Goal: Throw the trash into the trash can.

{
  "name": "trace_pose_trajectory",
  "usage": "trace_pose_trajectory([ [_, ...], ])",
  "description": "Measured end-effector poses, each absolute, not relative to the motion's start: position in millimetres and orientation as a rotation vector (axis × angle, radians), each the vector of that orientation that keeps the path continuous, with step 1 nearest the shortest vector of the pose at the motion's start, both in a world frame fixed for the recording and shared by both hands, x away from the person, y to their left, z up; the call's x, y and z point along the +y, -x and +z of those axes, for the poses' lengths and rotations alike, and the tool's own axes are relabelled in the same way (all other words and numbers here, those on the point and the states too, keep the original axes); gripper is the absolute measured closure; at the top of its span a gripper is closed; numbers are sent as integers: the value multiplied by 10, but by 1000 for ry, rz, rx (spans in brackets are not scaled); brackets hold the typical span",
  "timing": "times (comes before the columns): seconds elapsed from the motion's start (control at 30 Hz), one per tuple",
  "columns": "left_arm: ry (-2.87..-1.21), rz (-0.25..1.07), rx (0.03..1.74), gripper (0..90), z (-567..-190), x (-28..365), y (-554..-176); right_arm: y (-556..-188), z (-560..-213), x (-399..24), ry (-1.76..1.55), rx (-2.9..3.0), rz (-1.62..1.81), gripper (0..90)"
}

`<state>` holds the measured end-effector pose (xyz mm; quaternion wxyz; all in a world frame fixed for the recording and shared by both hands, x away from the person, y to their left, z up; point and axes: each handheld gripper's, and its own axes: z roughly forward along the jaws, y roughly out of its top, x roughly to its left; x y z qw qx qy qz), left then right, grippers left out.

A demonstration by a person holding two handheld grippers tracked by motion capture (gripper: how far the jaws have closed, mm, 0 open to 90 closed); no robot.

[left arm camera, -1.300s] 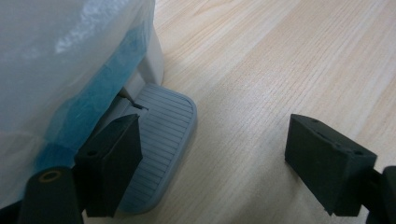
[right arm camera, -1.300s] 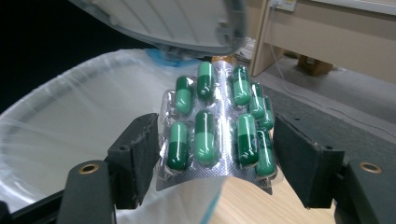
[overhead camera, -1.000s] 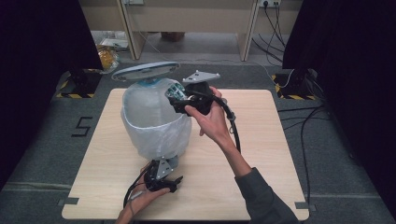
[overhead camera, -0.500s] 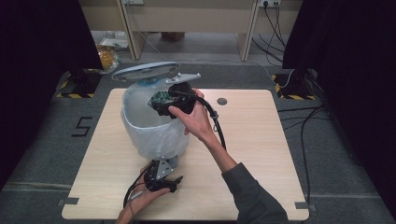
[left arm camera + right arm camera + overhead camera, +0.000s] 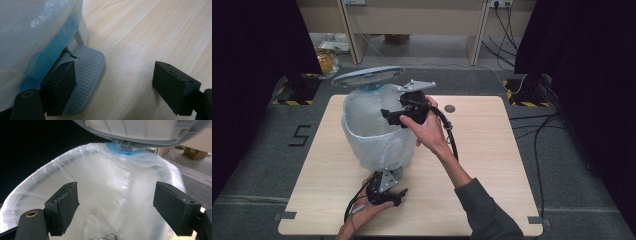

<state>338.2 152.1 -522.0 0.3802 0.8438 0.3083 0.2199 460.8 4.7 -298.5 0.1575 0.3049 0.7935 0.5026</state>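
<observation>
A white pedal bin [image 5: 379, 132] lined with a clear plastic bag stands on the wooden table [image 5: 492, 165], its grey lid [image 5: 368, 76] raised. My right gripper [image 5: 393, 116] hangs open over the bin's right rim, pointing into the mouth; its view looks down into the bag liner [image 5: 110, 202] under the lid [image 5: 140, 130]. My left gripper [image 5: 398, 196] is low at the bin's front foot, open, its left jaw resting over the grey ribbed pedal [image 5: 86, 75]. Nothing is held in either gripper.
A small dark round disc [image 5: 449, 108] lies on the table behind the right hand. Black curtains, cables and floor stands [image 5: 527, 90] surround the table. Bare wood [image 5: 150, 32] extends to the right of the pedal.
My right gripper has moved left from beside the bin to over its open mouth. The left gripper has stayed at the pedal, and the lid stays up.
</observation>
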Motion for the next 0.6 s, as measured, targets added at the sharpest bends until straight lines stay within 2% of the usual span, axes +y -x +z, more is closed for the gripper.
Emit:
trace_pose_trajectory([
  [0.17,-2155,562,788,186,-5219,1521,-3382,-4568,-2952,-160,-898,2235,1438,202],
  [0.3,-2155,563,786,185,-5219,1521,-3382,-4521,-2929,-331,-912,2192,1463,168],
  [0.6,-2156,563,786,185,-5219,1521,-3381,-4292,-3111,-815,-928,2136,1455,160],
])
